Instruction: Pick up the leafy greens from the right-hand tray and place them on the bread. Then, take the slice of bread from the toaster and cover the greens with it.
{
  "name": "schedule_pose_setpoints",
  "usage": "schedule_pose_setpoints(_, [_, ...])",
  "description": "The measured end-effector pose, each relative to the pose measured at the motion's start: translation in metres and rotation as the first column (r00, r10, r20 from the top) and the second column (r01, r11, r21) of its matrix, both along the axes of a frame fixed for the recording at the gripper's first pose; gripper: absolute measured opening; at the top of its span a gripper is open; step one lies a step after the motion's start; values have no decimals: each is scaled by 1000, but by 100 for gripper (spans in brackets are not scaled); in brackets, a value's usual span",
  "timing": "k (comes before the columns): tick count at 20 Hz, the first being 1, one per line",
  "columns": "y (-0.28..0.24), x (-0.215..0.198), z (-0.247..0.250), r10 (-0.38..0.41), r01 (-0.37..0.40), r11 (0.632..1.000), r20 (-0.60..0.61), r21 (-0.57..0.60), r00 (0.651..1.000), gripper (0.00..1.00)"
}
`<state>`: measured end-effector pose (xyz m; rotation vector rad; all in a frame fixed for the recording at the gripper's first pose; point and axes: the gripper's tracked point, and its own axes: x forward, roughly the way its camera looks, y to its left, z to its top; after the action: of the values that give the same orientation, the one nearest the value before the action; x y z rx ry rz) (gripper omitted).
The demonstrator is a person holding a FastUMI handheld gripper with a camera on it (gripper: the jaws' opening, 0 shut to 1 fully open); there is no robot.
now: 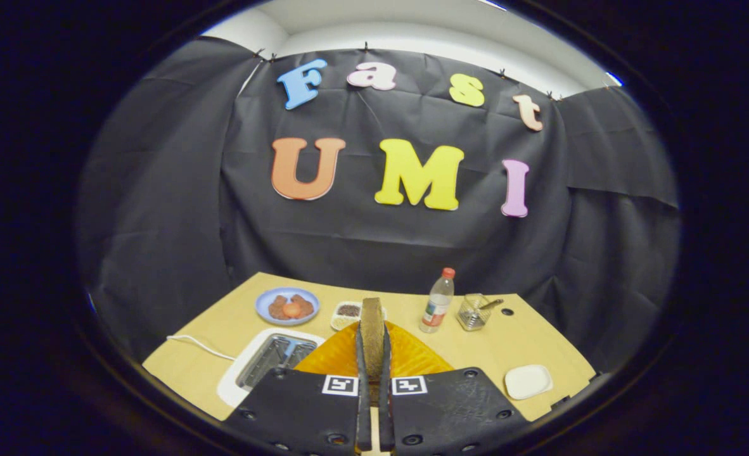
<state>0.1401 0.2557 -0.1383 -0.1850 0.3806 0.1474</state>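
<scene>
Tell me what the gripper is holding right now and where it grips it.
The gripper is shut on a bread slice, held upright on edge; the jaws pinch its lower part from both flat sides.

tongs [372, 354]: two broad flat textured plates | a square black-and-white marker on each plate beside the narrow central slot | round screws along the plates' outer edges

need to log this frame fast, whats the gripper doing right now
Gripper: fingers shut on a slice of bread, held upright on edge between them, above the orange plate.
</scene>
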Motion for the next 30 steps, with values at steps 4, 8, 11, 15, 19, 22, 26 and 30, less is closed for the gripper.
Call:
schedule_pose_setpoints(4, [-43,5,-52,-44,44,999,-66,1,997,5])
schedule_pose_setpoints(8, [-69,6,-92,-48,51,998,-114,23,992,5])
schedule_pose_setpoints(11, [-75,7,-110,-11,19,998,-124,62,992,5])
schedule_pose_setpoints(15, [-79,5,-129,45,-21,989,-160,150,986,5])
schedule_pose_setpoints(19, [-95,7,-131,85,-70,989,-117,130,989,5])
schedule_pose_setpoints(22, [-108,8,-136,89,-79,991,-94,107,992,6])
schedule_pose_setpoints(26, [-127,17,-141,71,-65,995,-79,82,994,8])
schedule_pose_setpoints(30, [-145,22,-157,48,-40,996,-105,78,993,11])
